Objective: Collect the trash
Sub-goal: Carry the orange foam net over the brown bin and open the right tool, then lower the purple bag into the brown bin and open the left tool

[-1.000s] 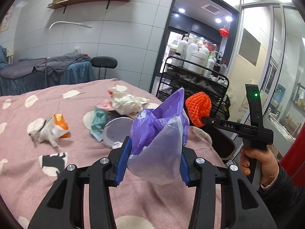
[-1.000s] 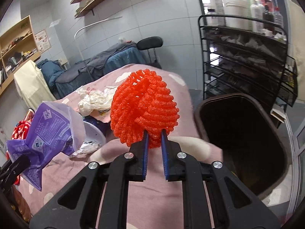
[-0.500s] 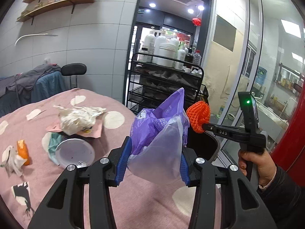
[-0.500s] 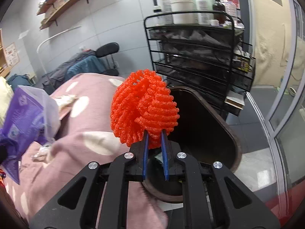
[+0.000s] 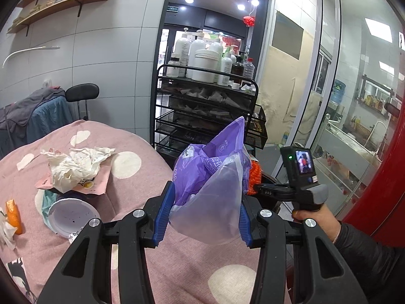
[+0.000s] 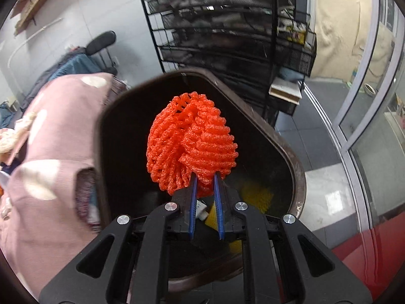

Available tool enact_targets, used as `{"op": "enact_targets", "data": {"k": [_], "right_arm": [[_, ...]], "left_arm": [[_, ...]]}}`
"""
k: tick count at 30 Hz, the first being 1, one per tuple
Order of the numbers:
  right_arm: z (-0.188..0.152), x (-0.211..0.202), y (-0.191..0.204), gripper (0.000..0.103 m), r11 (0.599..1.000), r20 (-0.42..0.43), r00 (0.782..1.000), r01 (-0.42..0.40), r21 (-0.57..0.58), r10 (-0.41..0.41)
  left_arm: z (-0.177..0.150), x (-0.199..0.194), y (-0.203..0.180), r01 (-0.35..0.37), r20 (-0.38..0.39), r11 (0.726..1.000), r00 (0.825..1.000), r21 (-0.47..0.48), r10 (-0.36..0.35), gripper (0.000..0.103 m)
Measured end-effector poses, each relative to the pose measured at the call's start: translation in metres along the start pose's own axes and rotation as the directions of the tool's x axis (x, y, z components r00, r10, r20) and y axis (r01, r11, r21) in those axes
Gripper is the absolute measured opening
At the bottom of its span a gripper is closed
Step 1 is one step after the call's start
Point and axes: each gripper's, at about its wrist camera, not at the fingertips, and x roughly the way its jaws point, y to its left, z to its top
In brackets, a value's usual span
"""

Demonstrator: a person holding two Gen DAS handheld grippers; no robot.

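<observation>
My left gripper (image 5: 205, 202) is shut on a crumpled purple and clear plastic bag (image 5: 212, 177), held above the pink spotted bedcover (image 5: 141, 177). My right gripper (image 6: 205, 185) is shut on an orange foam fruit net (image 6: 192, 139) and holds it over the open dark brown trash bin (image 6: 291, 157). Yellow scraps (image 6: 255, 195) lie in the bin's bottom. In the left wrist view the net (image 5: 254, 177) peeks out behind the bag, with the right gripper's handle (image 5: 301, 177) to the right.
On the bedcover lie crumpled white paper (image 5: 76, 164) on a pink wrapper, a white lid (image 5: 71, 215), a teal scrap and orange peel (image 5: 14, 215). A black wire trolley (image 5: 202, 114) with bottles stands behind the bin. A red surface (image 6: 367, 253) is at right.
Both grippers swung right, away from the bed's trash. The right gripper tipped down and carried the orange net from beside the bin to directly over its opening.
</observation>
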Motion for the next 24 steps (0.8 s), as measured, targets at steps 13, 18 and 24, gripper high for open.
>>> {"op": "enact_targets", "data": {"k": [13, 18, 24], "right_arm": [[-0.008, -0.005, 0.003, 0.064, 0.999, 0.036, 0.999, -0.018, 0.032, 0.017], [-0.017, -0.029, 0.008, 0.072, 0.999, 0.088, 0.996, -0.033, 0.029, 0.031], [-0.028, -0.059, 0.009, 0.078, 0.999, 0.133, 0.99, -0.044, 0.02, 0.041]], "left_arm": [[0.01, 0.028, -0.009, 0.037, -0.046, 0.999, 0.998, 0.004, -0.037, 0.045], [0.016, 0.047, -0.016, 0.063, -0.069, 0.998, 0.996, 0.013, -0.062, 0.045], [0.025, 0.079, -0.027, 0.087, -0.108, 0.996, 0.991, 0.027, -0.084, 0.045]]}}
